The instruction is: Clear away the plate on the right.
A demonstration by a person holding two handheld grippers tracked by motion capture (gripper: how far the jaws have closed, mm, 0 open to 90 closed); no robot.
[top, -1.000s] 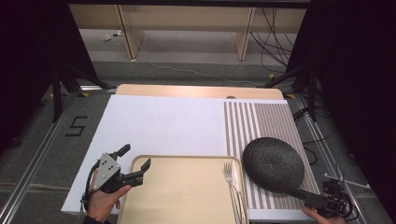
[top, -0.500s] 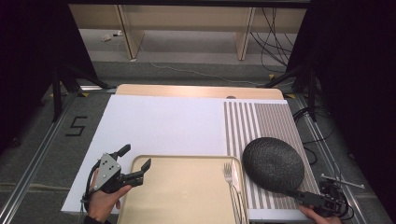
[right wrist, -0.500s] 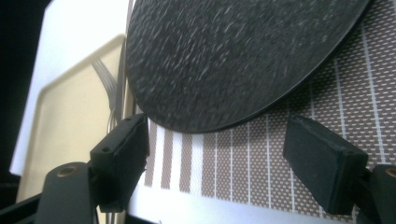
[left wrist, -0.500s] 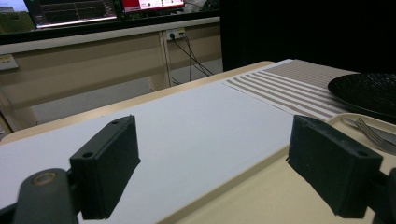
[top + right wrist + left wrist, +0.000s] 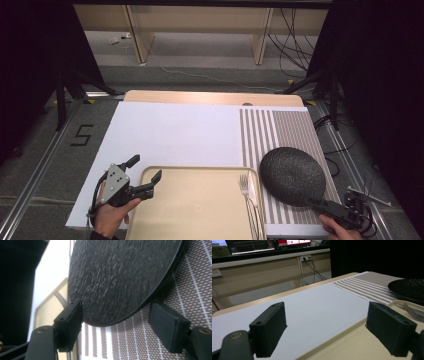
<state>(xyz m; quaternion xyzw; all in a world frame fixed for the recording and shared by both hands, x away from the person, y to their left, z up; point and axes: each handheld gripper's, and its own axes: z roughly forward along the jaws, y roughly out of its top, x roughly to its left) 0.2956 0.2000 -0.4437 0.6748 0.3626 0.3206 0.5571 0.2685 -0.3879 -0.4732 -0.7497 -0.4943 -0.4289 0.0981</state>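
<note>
Bracketing the black plate (image 5: 120, 277) rim with open, empty right gripper (image 5: 116, 326) jaws, I judge closing comes next; left gripper (image 5: 142, 176) gapes empty over the tray (image 5: 200, 210) corner.

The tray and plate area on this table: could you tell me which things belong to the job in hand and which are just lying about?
In the job:
- black plate, its near edge between the open jaws of the right gripper
- beige tray, its left corner straddled by the open left gripper

Lying about:
- fork on the tray's right side
- striped mat under the plate
- white sheet
</note>
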